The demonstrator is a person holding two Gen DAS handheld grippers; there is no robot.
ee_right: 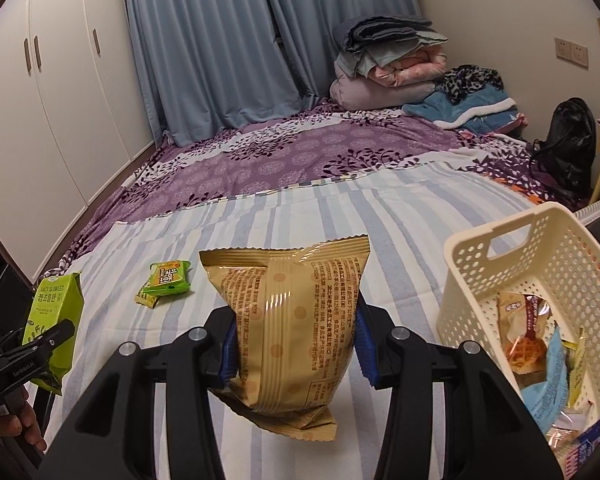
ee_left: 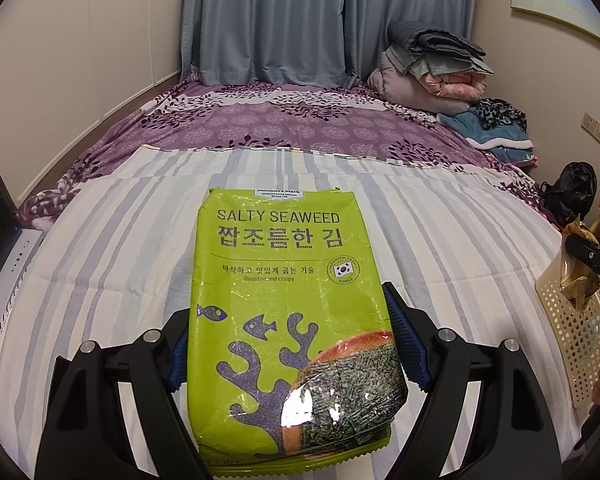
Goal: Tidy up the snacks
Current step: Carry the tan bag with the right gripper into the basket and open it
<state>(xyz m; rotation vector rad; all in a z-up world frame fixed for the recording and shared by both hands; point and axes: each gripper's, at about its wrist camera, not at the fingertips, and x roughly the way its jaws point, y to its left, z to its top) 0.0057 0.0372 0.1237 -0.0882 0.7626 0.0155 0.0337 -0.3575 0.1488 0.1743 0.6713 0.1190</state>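
The seaweed pack [ee_left: 292, 320] is clamped between the pads of the left gripper [ee_left: 296, 344], held flat and clear above the striped sheet [ee_left: 440, 240] that covers the near part of the bed. The right gripper [ee_right: 296, 344] grips a tan bag [ee_right: 288, 320] at its sides, also lifted off the sheet, just left of the basket [ee_right: 500, 248]. That cream basket sits toward the sheet's right edge and already holds several snacks: a waffle pack [ee_right: 520, 336], something in a blue wrapper [ee_right: 548, 392] and other packets at its near end that I can't make out.

Left on the sheet, toward its far left part, are a green packet [ee_right: 170, 278] and a small yellow one [ee_right: 146, 300] touching it.

So the sorting looks past halfway, I'd judge: some snacks in the basket, two in the air with both grippers full, and two lying loose. The tan bag is nearest the basket; the seaweed has the whole sheet to cross.
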